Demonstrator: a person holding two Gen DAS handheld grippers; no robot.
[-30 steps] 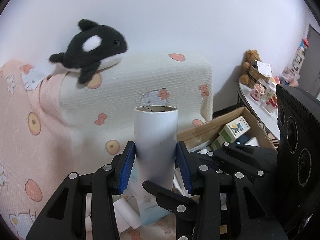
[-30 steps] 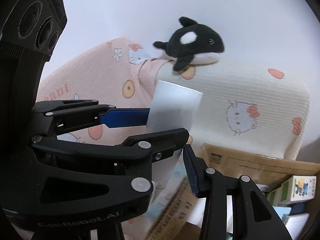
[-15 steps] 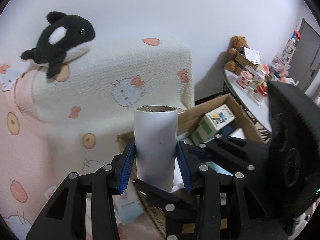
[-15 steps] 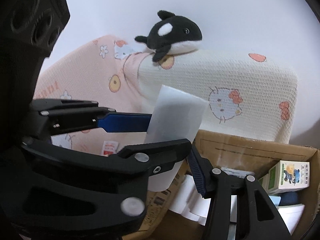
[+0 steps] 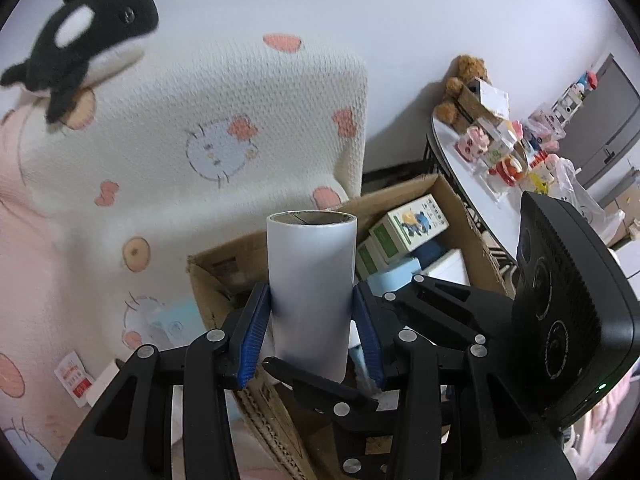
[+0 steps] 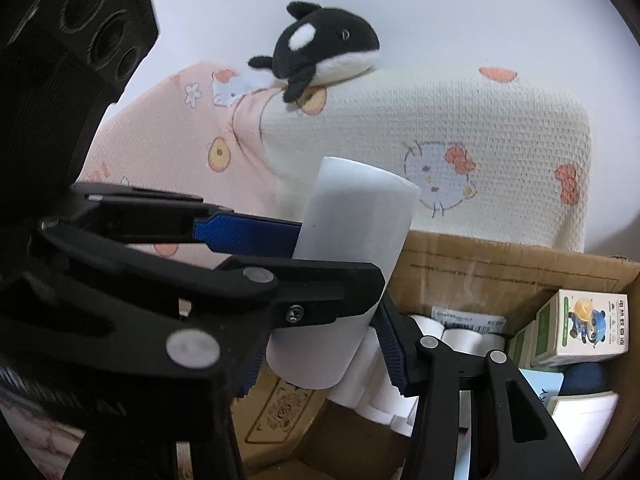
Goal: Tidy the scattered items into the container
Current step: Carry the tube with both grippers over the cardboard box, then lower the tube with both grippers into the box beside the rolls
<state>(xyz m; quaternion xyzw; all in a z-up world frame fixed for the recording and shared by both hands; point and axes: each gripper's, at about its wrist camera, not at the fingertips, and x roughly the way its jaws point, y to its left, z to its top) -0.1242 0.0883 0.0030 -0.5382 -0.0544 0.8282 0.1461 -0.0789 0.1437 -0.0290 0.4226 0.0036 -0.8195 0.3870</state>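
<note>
Left wrist: left gripper [image 5: 312, 334] clamps white roll [image 5: 311, 284] above cardboard box [image 5: 452, 204] rim.

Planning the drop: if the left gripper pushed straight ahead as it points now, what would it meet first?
Probably the cardboard box: its back wall sits just beyond the white roll that the left gripper clamps. Depth is unclear; the cream cushion rises behind.

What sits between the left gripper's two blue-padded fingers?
A white paper roll with a cardboard core, standing upright and clamped between both pads of the left gripper, over the brown cardboard box. The left wrist view shows it.
</note>
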